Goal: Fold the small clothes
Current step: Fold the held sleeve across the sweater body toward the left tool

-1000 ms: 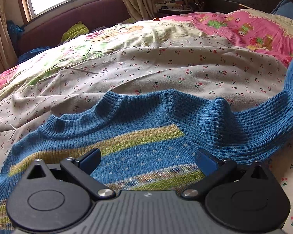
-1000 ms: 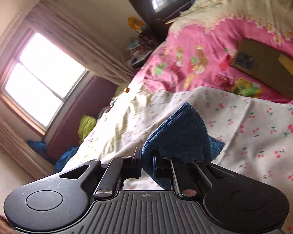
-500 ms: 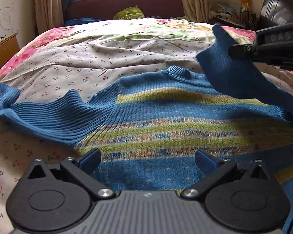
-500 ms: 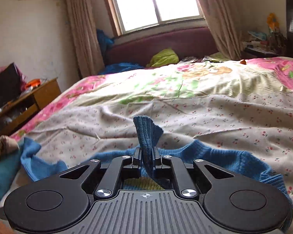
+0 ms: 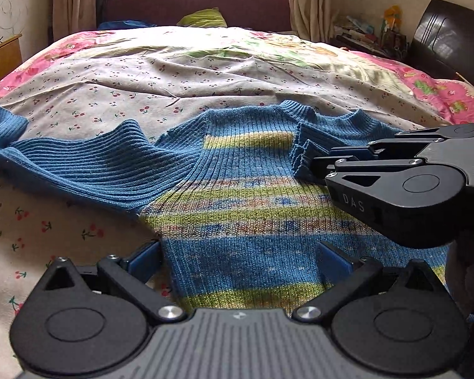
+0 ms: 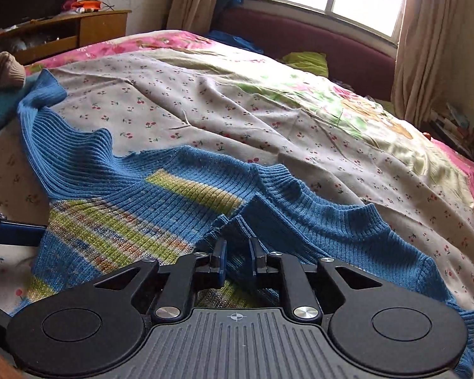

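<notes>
Sweater [image 5: 237,208] flat on bed [image 5: 205,75], front up. One sleeve [image 6: 237,230] already folded across chest, cuff near collar. Other sleeve [image 5: 88,164] still spread out to side, body not folded yet, so early days imo.

Right hand-held gripper [image 6: 237,262]: jaws narrow, opening, folded cuff still between pads, looks like letting go.

Left hand-held gripper [image 5: 237,262]: wide open, empty, hovering over hem.

One blue ribbed knit sweater with green and yellow stripes [image 5: 237,195] is lying under both tongs, showing two sleeves. Two black two-finger grippers are showing: the left gripper [image 5: 237,259] and the right gripper [image 6: 237,259]. One cherry-print bedsheet [image 5: 173,72] is spreading beyond them. One lime-green cloth [image 5: 202,19] is sitting far ahead. Two beige curtains are hanging there.
</notes>
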A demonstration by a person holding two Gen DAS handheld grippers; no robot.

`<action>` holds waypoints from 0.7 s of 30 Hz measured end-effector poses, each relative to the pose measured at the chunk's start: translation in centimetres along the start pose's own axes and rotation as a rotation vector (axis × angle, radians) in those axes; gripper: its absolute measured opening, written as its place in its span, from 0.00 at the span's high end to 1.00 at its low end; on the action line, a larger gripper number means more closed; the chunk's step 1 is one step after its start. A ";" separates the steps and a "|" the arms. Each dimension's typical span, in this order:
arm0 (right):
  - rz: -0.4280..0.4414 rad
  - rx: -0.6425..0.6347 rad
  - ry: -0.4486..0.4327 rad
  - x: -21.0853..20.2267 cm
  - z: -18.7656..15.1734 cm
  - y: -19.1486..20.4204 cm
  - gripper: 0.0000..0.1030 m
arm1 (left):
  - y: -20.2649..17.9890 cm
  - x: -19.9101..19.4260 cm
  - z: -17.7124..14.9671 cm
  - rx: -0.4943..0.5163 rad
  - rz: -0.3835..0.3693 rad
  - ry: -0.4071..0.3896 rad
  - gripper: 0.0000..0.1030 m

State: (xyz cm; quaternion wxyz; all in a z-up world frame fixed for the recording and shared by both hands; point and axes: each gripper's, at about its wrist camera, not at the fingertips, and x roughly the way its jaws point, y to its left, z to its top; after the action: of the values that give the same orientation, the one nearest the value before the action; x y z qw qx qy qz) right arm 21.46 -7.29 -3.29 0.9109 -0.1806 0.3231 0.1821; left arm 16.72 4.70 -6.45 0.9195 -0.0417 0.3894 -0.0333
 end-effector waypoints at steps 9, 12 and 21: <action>0.060 0.038 0.067 0.5 0.3 -2.4 0.65 | 0.6 -0.4 0.3 -0.030 -0.035 -0.009 0.00; 0.080 0.013 0.072 1.3 0.5 -2.2 0.65 | 0.9 -0.2 0.3 -0.051 -0.040 -0.001 0.00; 0.129 -0.056 0.099 0.4 1.4 -1.1 0.89 | 1.6 -0.1 0.5 -0.087 -0.045 -0.002 0.00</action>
State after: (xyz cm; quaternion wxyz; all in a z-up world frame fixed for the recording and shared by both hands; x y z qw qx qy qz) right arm 23.02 -7.55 -2.30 0.8748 -0.1939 0.3736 0.2400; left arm 17.02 6.32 -6.18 0.9162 -0.0906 0.3887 -0.0370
